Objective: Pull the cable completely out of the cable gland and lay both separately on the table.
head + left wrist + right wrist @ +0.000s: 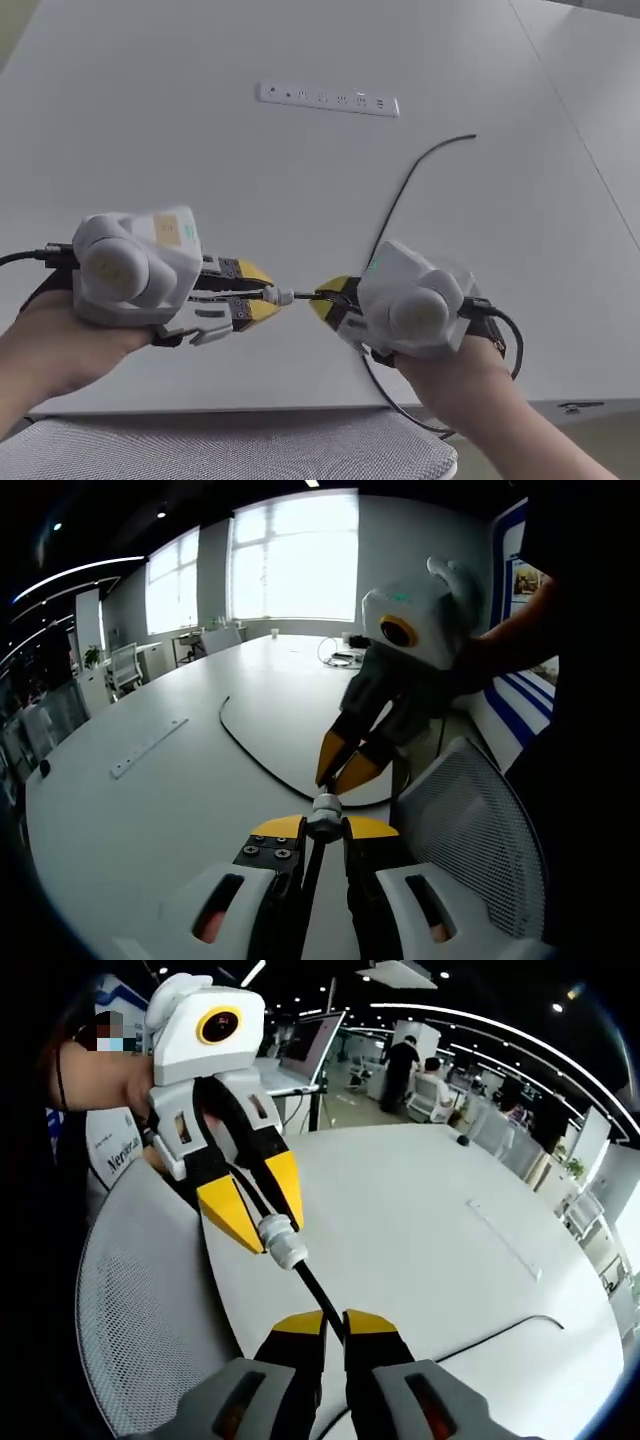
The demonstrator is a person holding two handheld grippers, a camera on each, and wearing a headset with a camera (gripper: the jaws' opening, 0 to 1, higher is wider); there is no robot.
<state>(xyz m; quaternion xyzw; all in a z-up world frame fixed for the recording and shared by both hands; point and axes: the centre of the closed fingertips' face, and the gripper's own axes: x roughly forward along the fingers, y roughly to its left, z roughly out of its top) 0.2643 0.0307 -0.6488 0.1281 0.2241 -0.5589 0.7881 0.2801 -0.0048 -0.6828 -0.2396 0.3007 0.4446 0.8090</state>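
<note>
A small white cable gland (281, 296) hangs in the air over the table's near edge, with my left gripper (264, 295) shut on it. A black cable (308, 296) runs out of the gland into my right gripper (326, 297), which is shut on it a short way off. In the left gripper view the gland (325, 814) sits between the yellow tips of the left gripper (325, 828), and the right gripper (340, 771) faces it. In the right gripper view the cable (318, 1291) passes between the jaws of the right gripper (334, 1322) up to the gland (282, 1241). The far cable end (458, 139) lies on the table.
The white table (150, 130) has a flush socket strip (328, 99) at the back. A grey mesh chair (230, 448) stands below the near edge. The cable's slack loops under my right hand (400, 405). People stand far off (405, 1065).
</note>
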